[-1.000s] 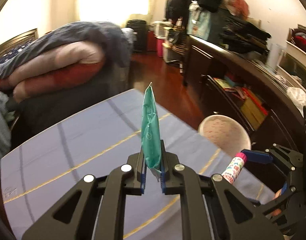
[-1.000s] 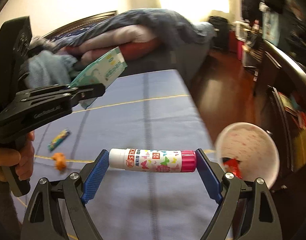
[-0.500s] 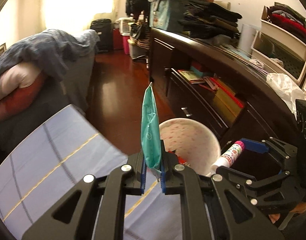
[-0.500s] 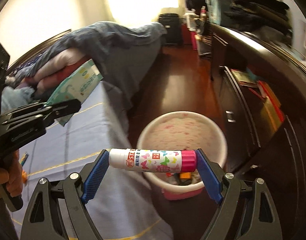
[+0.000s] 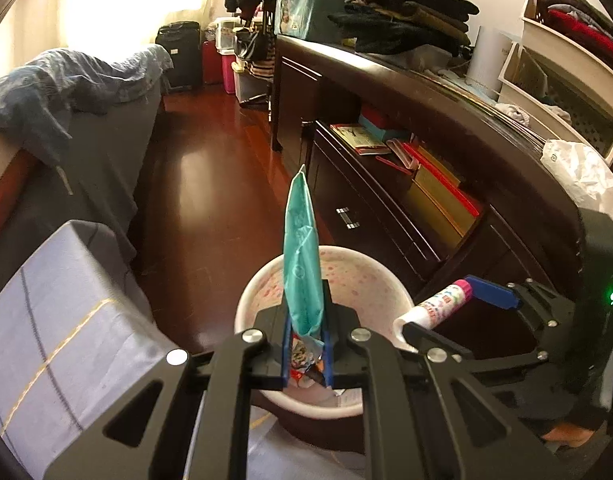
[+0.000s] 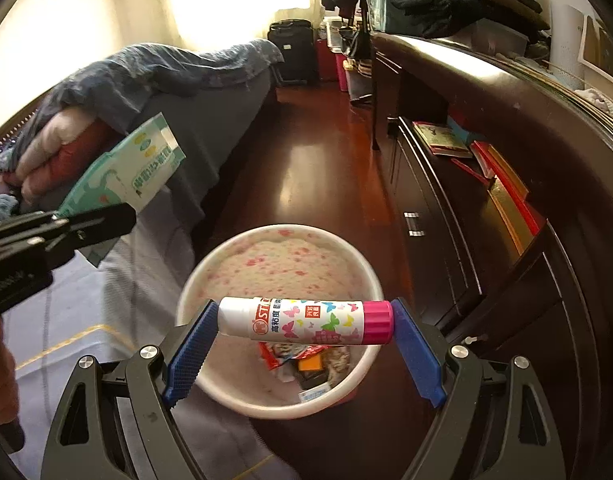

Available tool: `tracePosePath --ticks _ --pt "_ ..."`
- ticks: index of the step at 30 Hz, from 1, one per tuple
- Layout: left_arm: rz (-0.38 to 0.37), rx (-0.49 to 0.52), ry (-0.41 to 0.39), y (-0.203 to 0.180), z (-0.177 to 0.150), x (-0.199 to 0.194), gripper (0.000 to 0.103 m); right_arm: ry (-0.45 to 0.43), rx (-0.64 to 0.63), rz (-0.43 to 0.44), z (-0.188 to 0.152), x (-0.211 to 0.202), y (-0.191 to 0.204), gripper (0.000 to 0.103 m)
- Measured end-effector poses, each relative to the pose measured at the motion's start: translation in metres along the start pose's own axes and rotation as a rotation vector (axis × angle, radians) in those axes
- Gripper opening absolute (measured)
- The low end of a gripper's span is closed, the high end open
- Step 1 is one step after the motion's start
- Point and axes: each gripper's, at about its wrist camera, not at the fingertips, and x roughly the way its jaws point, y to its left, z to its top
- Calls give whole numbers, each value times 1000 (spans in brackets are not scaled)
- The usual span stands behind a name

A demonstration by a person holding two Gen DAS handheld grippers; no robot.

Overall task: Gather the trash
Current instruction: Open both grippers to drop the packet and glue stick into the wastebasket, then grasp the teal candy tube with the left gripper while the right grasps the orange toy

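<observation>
1. My left gripper [image 5: 305, 354]: black skeletal frame with triangular cut-outs, silver round screws, blue finger pads.
2. My right gripper [image 6: 304, 354]: same black frame, silver screws, wide blue ribbed pads; green indicator light on its body.

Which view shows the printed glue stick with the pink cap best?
The right wrist view: the printed glue stick with the pink cap lies side-on across the frame, label readable, clamped end to end in the right gripper. The left wrist view shows it only small and foreshortened at the right edge.

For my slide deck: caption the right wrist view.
Right gripper holds a glue stick crosswise over the trash bin; left gripper carries a green packet alongside.
</observation>
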Motion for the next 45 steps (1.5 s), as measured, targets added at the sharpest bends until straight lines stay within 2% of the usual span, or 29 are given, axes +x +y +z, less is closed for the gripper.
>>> tracePosePath --ticks 5,7,9,12,15,21,26,34,36,43,45 --pt "-14 9 11 -8 7 19 15 14 9 -31 1 20 -9 86" --pt "-16 2 18 -9 8 27 20 17 8 -36 1 27 -11 86" --pt "-16 -4 19 -7 7 30 36 15 0 -40 0 33 -11 86" --pt "-8 -23 14 -5 5 36 52 30 -15 -46 0 44 -9 86" --pt "-1 -38 4 -1 3 35 59 41 -27 -58 -2 51 -6 86" --pt "15 -84 -30 13 2 18 63 6 -40 -55 -2 48 1 91" --pt "41 -116 -72 27 -3 -11 66 -4 -35 -39 3 34 11 92" --pt "155 -163 -117 56 -25 -71 73 -15 -80 25 3 -9 50 94" --pt "193 -185 -125 66 -34 -87 79 -17 -102 48 2 -21 64 95" --pt "364 -251 -121 109 -80 -147 85 -8 -204 153 -15 -54 128 95" --pt "407 -272 -111 125 -95 -163 92 -5 -245 191 -22 -64 150 95"
